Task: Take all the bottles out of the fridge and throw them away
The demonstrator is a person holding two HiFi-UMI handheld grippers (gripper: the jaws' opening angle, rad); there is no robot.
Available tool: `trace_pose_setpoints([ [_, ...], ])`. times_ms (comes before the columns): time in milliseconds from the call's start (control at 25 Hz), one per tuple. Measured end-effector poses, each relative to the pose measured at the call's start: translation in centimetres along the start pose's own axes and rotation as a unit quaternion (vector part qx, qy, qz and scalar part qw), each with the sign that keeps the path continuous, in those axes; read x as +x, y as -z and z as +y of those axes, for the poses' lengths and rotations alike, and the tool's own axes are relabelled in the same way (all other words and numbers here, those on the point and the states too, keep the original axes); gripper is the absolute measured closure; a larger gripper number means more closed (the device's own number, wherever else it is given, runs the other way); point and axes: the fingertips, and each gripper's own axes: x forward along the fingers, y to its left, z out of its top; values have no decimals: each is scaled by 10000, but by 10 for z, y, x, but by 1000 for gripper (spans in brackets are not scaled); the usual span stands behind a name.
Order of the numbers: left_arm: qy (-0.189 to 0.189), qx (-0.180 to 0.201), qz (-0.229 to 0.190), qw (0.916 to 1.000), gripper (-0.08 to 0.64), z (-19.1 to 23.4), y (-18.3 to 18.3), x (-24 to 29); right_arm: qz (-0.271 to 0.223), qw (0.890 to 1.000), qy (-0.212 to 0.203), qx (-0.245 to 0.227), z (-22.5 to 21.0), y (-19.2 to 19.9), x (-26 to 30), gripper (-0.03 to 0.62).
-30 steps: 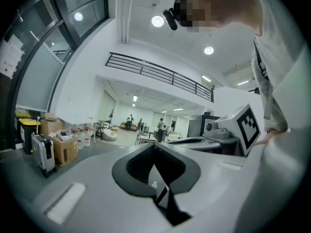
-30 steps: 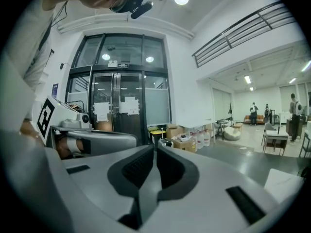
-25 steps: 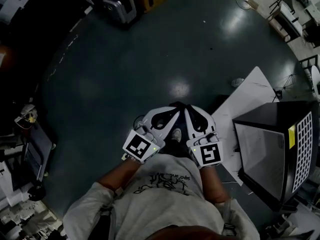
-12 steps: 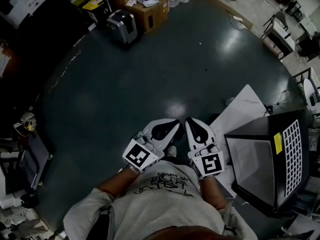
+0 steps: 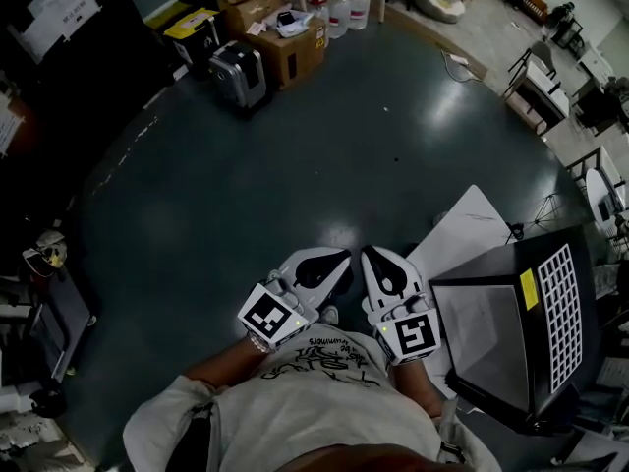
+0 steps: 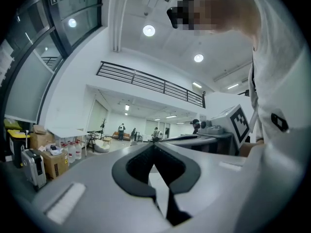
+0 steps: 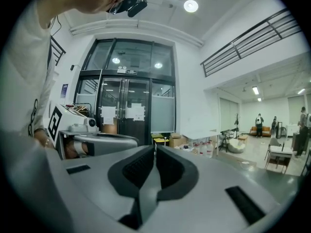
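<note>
In the head view both grippers are held side by side just in front of the person's chest, over the dark floor. My left gripper [image 5: 344, 255] is shut with nothing in it, and its tips meet in the left gripper view [image 6: 154, 144]. My right gripper [image 5: 367, 252] is shut and empty as well, its pads together in its own view [image 7: 155, 149]. A black cabinet [image 5: 511, 332] with a white grid panel stands low at the right, close to the right gripper. I cannot see inside it. Clear jugs [image 5: 344, 8] stand far off by the boxes.
A white board [image 5: 462, 239] lies on the floor beside the cabinet. Cardboard boxes [image 5: 285, 28] and a silver case [image 5: 236, 72] sit at the far side of the dark floor [image 5: 295, 165]. Chairs and tables [image 5: 536, 87] fill the right background. Cluttered gear [image 5: 44, 254] lines the left edge.
Both grippers have risen together and stayed shut. The head view has tilted up, showing more of the far boxes and jugs, and the black cabinet has slid left in the picture.
</note>
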Motion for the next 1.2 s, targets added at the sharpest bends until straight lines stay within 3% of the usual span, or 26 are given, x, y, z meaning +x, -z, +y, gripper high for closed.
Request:
trace_pose_setpoints([
  [280, 53, -113, -24, 9999, 554, -8, -13, 3, -46, 10000, -55, 43, 0, -14, -10, 571],
  [440, 83, 61, -159, 9998, 554, -7, -20, 4, -130, 9999, -2, 86, -2, -19, -12, 581],
  [800, 124, -82, -228, 9996, 554, -4, -23, 9, -178, 9998, 86, -72, -7, -24, -10, 581],
  [1000, 194, -341, -113, 9992, 554, -8, -24, 10, -168, 9997, 168, -59, -10, -22, -13, 581],
  [1200, 218, -215, -206, 9993, 554, -7, -27, 10, -191, 9996, 199, -60, -11, -25, -14, 581],
])
